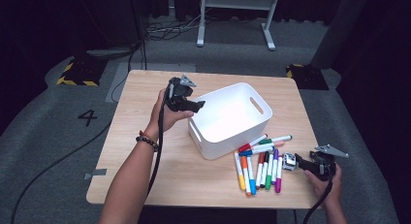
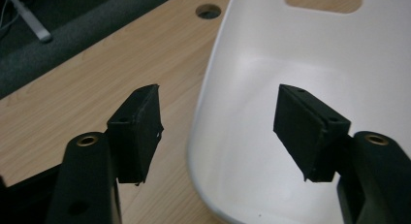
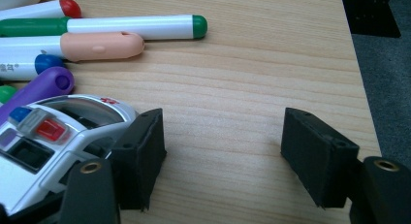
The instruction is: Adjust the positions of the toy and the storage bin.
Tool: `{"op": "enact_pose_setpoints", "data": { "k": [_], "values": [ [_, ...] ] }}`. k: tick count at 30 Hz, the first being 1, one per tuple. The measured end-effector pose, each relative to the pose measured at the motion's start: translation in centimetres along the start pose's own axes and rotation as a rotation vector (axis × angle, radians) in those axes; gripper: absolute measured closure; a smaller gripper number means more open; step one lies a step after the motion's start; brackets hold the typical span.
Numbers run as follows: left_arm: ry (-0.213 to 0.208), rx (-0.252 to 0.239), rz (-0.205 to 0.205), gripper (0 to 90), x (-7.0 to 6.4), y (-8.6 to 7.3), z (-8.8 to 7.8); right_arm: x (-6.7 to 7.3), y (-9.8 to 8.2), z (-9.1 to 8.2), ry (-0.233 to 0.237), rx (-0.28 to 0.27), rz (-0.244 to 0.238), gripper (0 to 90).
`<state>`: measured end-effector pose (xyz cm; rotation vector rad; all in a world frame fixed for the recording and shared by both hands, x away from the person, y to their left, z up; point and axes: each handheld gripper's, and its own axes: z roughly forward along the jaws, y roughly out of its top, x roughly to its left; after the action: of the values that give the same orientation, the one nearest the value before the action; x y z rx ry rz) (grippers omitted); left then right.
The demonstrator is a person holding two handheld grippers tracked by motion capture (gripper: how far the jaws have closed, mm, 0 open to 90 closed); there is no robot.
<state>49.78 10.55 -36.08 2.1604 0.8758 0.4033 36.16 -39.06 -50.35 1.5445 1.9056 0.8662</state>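
Note:
A white plastic bin [image 1: 219, 147] with handle slots stands in the middle of the wooden table [image 1: 145, 151]. My left gripper [image 1: 199, 105] hangs over the bin's left rim, open, with nothing between its pads; through its jaws [image 2: 218, 122] I see the bin's rim and inner wall [image 2: 291, 54]. Several coloured markers [image 1: 259, 166] lie in a loose bunch in front of the bin at the right. My right gripper [image 1: 296, 161] rests low by the table's right front corner, open. A small white toy police car [image 3: 53, 136] sits just outside its left pad, and bare wood lies between the pads [image 3: 223, 146].
The table's right edge [image 3: 361, 88] runs close beside the right gripper. Green, pink, red and purple markers [image 3: 126, 26] lie just ahead of it. A cable hole [image 2: 209, 11] is in the tabletop beyond the bin. A white frame [image 1: 237, 15] stands on the floor behind.

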Motion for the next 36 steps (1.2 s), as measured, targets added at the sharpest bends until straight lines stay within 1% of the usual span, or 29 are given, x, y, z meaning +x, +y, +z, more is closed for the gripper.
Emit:
{"op": "enact_pose_setpoints", "data": {
  "k": [1,2,3,4,5,7,8,9,10,12,13,15,16,18,19,21,22,23,24,26,28,29,30,31,32,33,34,35,36],
  "values": [
    [0.002,0.007,-0.003,44.6,0.3,-0.1,0.3,0.0,0.0,0.0,0.0,0.001,0.004,32.4],
    [0.005,0.014,-0.005,47.9,0.4,-0.1,0.6,0.0,0.0,0.0,0.0,0.001,0.002,32.4],
    [0.002,0.021,0.001,50.2,0.6,-0.1,0.9,0.0,0.0,0.0,0.0,0.001,0.003,32.4],
    [-0.005,0.042,0.01,55.0,0.7,-0.1,1.1,0.0,0.0,0.0,0.0,0.0,0.002,32.4],
    [0.003,0.049,0.004,56.2,0.6,-0.2,1.4,0.0,0.0,0.0,0.0,0.001,0.002,32.4],
    [0.01,0.07,0.013,63.1,0.8,-0.4,1.8,0.0,0.0,0.0,0.0,0.001,0.003,32.4],
    [0.019,0.077,0.009,65.8,0.8,-0.5,2.0,0.0,0.0,0.0,0.0,0.0,0.002,32.4],
    [0.005,0.083,0.007,68.7,0.9,-0.6,2.1,0.0,0.0,0.0,0.0,0.001,0.002,32.4],
    [-0.004,0.086,0.015,71.9,0.9,-0.8,2.2,0.0,0.0,0.0,0.0,0.0,0.002,32.5],
    [-0.005,0.098,0.02,78.3,0.9,-1.1,2.4,0.0,0.0,0.0,0.001,0.0,0.002,32.5],
    [0.009,0.089,0.023,80.4,0.8,-1.3,2.3,0.0,0.0,0.0,0.0,0.0,0.003,32.5],
    [0.012,0.098,0.023,81.0,1.0,-1.5,1.9,0.0,0.0,0.0,0.001,0.0,0.003,32.5],
    [0.022,0.093,0.012,81.1,1.2,-1.7,1.7,0.0,0.0,0.0,0.001,0.0,0.002,32.5],
    [0.044,0.098,-0.012,81.1,1.7,-2.4,0.9,0.0,0.0,0.0,0.001,0.0,0.003,32.5],
    [0.05,0.086,-0.036,81.2,1.9,-2.8,0.6,0.0,0.0,0.0,0.001,0.0,0.003,32.5],
    [0.076,0.08,-0.054,81.5,2.3,-3.7,-0.4,0.0,0.0,0.0,0.001,0.0,0.002,32.5],
    [0.091,0.073,-0.072,81.5,2.3,-4.1,-0.8,0.0,0.0,0.0,0.001,0.0,0.003,32.5],
    [0.101,0.063,-0.081,81.1,2.1,-4.6,-1.2,0.0,0.0,0.0,0.001,0.001,0.003,32.5],
    [0.104,0.061,-0.069,79.7,2.0,-5.0,-1.7,0.0,0.0,0.0,0.001,0.0,0.003,32.5],
    [0.099,0.061,-0.072,76.0,1.4,-5.8,-2.6,0.0,0.0,0.0,0.001,0.001,0.003,32.5],
    [0.093,0.055,-0.075,69.7,0.6,-6.7,-3.5,0.0,0.0,0.0,0.001,0.001,0.003,32.5],
    [0.086,0.051,-0.064,68.3,0.2,-7.0,-3.9,0.0,0.0,0.0,0.001,0.0,0.003,32.5],
    [0.081,0.047,-0.067,66.9,-0.4,-7.3,-4.2,0.0,0.0,0.0,0.001,0.0,0.003,32.5],
    [0.084,0.039,-0.059,65.4,-0.9,-7.7,-4.5,0.0,0.0,0.0,0.001,0.001,0.003,32.5],
    [0.072,0.049,-0.058,64.1,-1.5,-7.9,-4.9,0.0,0.0,0.0,0.0,0.001,0.002,32.5],
    [0.069,0.048,-0.055,62.3,-2.0,-8.2,-5.2,0.0,0.0,0.0,0.001,0.0,0.002,32.5],
    [0.071,0.04,-0.052,59.5,-2.6,-8.4,-5.4,0.0,0.0,0.0,0.001,0.001,0.003,32.5],
    [0.071,0.037,-0.062,56.0,-3.2,-8.6,-5.6,0.0,0.0,0.0,0.001,0.001,0.003,32.5],
    [0.069,0.039,-0.057,54.1,-3.8,-8.8,-5.8,0.0,0.0,0.0,0.0,0.0,0.001,32.5]
  ]
}}
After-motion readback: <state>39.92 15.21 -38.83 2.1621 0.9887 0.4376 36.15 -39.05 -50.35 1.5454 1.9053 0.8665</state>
